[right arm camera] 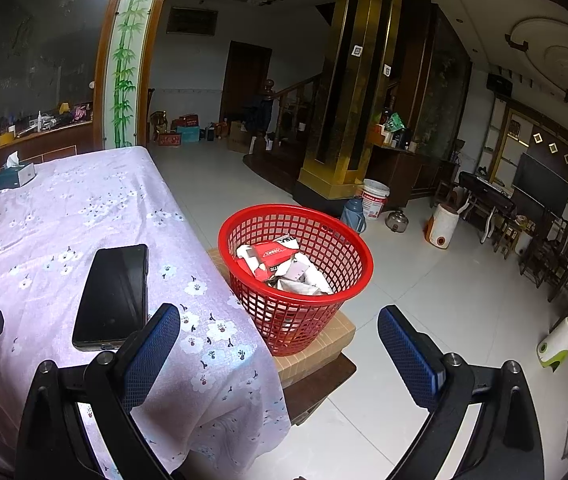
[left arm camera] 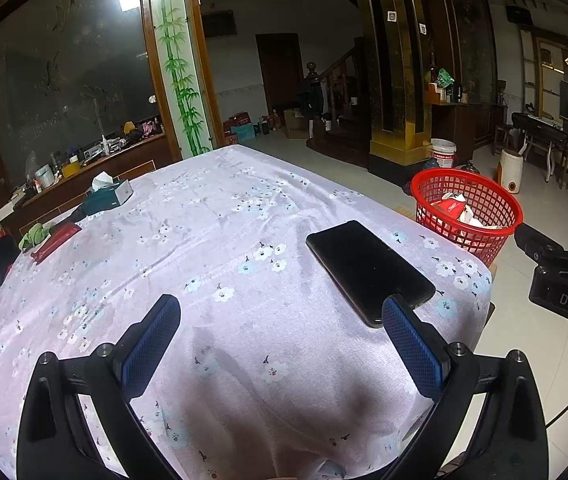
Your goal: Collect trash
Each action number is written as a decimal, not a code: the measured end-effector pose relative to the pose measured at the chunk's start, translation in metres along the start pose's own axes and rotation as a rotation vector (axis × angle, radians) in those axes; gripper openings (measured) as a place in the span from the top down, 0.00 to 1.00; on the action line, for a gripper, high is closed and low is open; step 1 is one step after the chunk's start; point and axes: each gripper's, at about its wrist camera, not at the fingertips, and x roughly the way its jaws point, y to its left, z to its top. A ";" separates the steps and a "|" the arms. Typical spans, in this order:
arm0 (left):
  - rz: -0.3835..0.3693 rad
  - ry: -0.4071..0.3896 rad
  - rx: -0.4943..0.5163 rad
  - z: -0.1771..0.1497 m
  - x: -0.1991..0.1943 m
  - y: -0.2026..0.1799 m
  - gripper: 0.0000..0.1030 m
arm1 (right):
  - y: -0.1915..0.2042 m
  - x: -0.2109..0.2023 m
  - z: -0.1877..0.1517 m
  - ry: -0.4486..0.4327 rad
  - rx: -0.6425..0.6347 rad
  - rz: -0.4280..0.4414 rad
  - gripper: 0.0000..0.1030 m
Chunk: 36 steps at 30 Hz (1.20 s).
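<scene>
The worktop under a lilac flowered cloth [left arm camera: 224,216] carries a black slab phone [left arm camera: 367,272]. Only the right view shows the red mesh plastic basket [right arm camera: 295,276] standing on a tan box [right arm camera: 323,344], apparently cardboard, holding crumpled red-and-white wrappers [right arm camera: 280,264]. Left gripper [left arm camera: 282,318] and right gripper [right arm camera: 280,326] both have jaws apart, empty.

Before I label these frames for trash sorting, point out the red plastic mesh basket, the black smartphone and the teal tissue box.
red plastic mesh basket [right arm camera: 347,236]: right wrist view, far rim.
black smartphone [left arm camera: 367,270]: left wrist view, screen centre.
teal tissue box [left arm camera: 104,200]: left wrist view, front side.

A glossy black phone [left arm camera: 367,272] lies on soft floral cloth [left arm camera: 212,240]; the red basket [right arm camera: 295,272] is shiny plastic mesh.
</scene>
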 end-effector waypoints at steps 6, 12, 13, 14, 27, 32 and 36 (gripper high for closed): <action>-0.003 0.000 0.001 -0.001 0.000 0.000 0.03 | -0.001 0.000 0.000 0.002 0.000 0.001 0.02; -0.007 0.004 0.004 -0.003 0.001 -0.002 0.03 | -0.001 0.000 0.001 0.001 0.002 0.001 0.02; -0.008 0.005 0.004 -0.004 0.001 -0.003 0.03 | 0.000 0.001 0.001 0.002 0.002 0.002 0.02; -0.008 0.005 0.004 -0.003 0.001 -0.003 0.03 | -0.001 0.001 0.001 0.002 0.002 0.002 0.02; -0.012 0.008 0.004 -0.004 0.002 -0.003 0.03 | -0.001 0.001 0.001 0.003 -0.001 0.007 0.02; -0.012 0.007 0.003 -0.004 0.003 -0.003 0.03 | -0.001 0.001 0.000 0.006 -0.003 0.008 0.02; -0.013 0.007 0.004 -0.004 0.003 -0.002 0.03 | -0.001 0.001 0.000 0.006 -0.004 0.009 0.02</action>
